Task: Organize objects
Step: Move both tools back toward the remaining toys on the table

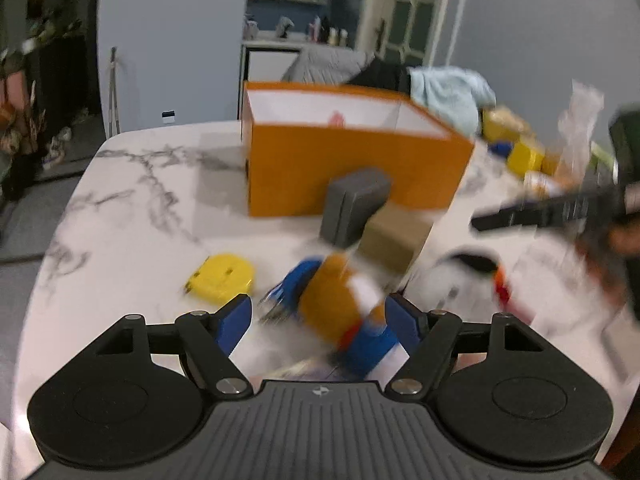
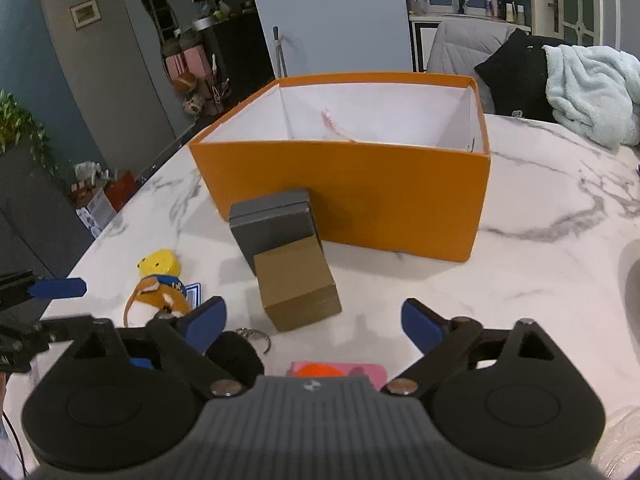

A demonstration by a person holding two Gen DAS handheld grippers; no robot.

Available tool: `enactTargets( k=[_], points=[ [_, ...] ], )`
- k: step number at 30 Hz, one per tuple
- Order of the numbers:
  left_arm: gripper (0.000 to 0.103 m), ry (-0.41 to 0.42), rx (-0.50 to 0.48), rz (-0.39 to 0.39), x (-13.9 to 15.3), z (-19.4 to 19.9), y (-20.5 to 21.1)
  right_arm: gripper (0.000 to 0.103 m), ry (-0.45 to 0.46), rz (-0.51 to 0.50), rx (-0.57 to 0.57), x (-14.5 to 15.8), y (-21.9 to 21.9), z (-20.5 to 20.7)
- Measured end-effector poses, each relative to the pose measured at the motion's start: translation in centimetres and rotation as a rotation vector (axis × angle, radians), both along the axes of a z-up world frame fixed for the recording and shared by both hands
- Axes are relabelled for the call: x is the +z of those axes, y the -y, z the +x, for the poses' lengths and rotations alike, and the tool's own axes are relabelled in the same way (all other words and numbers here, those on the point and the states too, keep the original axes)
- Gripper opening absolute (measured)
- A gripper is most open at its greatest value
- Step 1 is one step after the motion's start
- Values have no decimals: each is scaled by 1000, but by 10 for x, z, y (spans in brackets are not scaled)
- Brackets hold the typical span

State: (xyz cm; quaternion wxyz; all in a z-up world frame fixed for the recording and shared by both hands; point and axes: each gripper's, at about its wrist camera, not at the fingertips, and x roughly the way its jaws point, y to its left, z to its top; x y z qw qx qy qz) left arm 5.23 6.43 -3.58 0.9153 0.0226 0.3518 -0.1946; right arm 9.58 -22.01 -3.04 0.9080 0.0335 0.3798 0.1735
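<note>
Plush [image 1: 340,304] lying lower centre on tabletop [image 1: 132,216], sitting between left gripper [image 1: 318,320] jaws, spread and not pinching it; long axis slanting toward lower right. Right gripper [image 2: 312,324] jaws spread, holding nothing, box [image 2: 340,184] beyond.

Pale blue blanket [image 2: 592,88] heaped over a black garment [image 2: 516,76] past the marble tabletop [image 2: 540,216]; framed picture [image 2: 85,13] on the wall, green plant [image 2: 20,124] far left.
</note>
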Motion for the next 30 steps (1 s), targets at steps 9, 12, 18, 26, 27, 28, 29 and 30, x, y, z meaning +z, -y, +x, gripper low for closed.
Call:
enactTargets(
  k=[9,12,18,26,27,28,29,30],
  points=[
    [87,-28,-151,62,-26,-11,-11,96,-1,-4,-4,2,6,6],
    [87,-20,-249,133,-33,-11,-7,96,-3,-5,-11,2,8,7],
    [88,-18,-445,232,-43,-7,3,96,-9,-12,-11,0,8,8],
    [94,-107,-570,312,-58,8,15,96,-23,-25,2,-5,4,12],
    [94,-114,-573,322,-59,8,17,96,-27,-28,5,-7,4,13],
    [94,-119,-574,329,-60,9,19,96,-30,-31,6,-8,4,13],
    [94,-122,-573,333,-60,9,21,96,-33,-34,7,-9,4,14],
    [94,-123,-571,328,-61,10,23,96,-36,-36,7,-10,4,15]
  ],
)
